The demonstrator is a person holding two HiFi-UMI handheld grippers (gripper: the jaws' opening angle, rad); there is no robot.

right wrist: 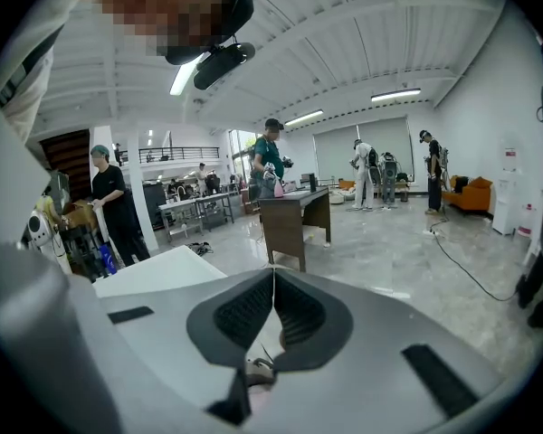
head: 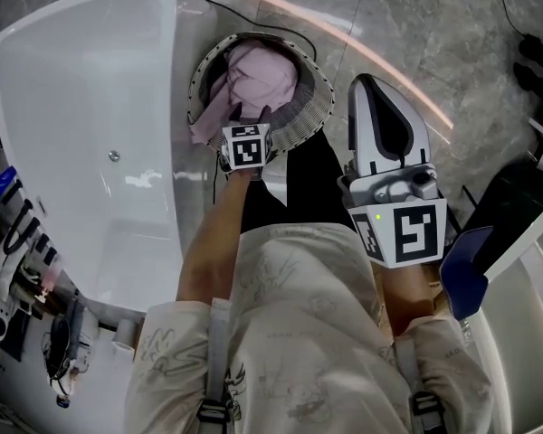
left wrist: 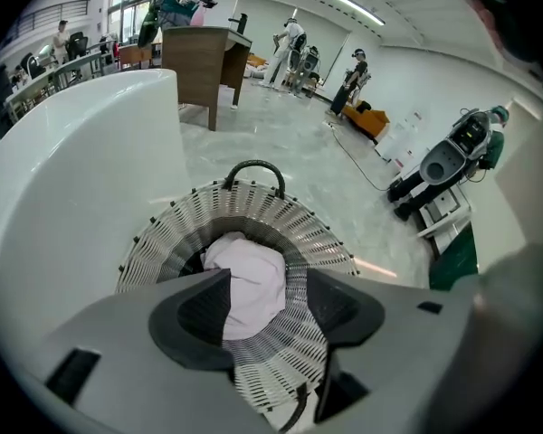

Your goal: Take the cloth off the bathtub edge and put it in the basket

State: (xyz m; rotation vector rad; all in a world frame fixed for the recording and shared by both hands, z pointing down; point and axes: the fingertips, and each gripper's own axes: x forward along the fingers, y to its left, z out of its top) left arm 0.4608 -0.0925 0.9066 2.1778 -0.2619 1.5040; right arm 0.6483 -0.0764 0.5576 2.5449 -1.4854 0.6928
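Observation:
The pink cloth [head: 253,80] lies bunched inside the round woven basket [head: 312,116], with one fold hanging over the basket's left rim towards the white bathtub [head: 81,107]. My left gripper [head: 252,114] points steeply down over the basket's near side, jaws apart and not pressing on anything. In the left gripper view the cloth [left wrist: 249,283] shows down in the basket [left wrist: 253,206] between the spread jaws of that gripper [left wrist: 267,306]. My right gripper [head: 369,84] hangs to the right of the basket over the floor. Its jaws [right wrist: 273,278] meet at the tips, with nothing between them.
The basket stands on the marble floor against the tub's right edge [head: 176,80]. Tools and cables crowd the tub's left side [head: 18,269]. A dark blue object [head: 466,269] sits at the right. A wooden desk [right wrist: 294,220] and several people stand farther off.

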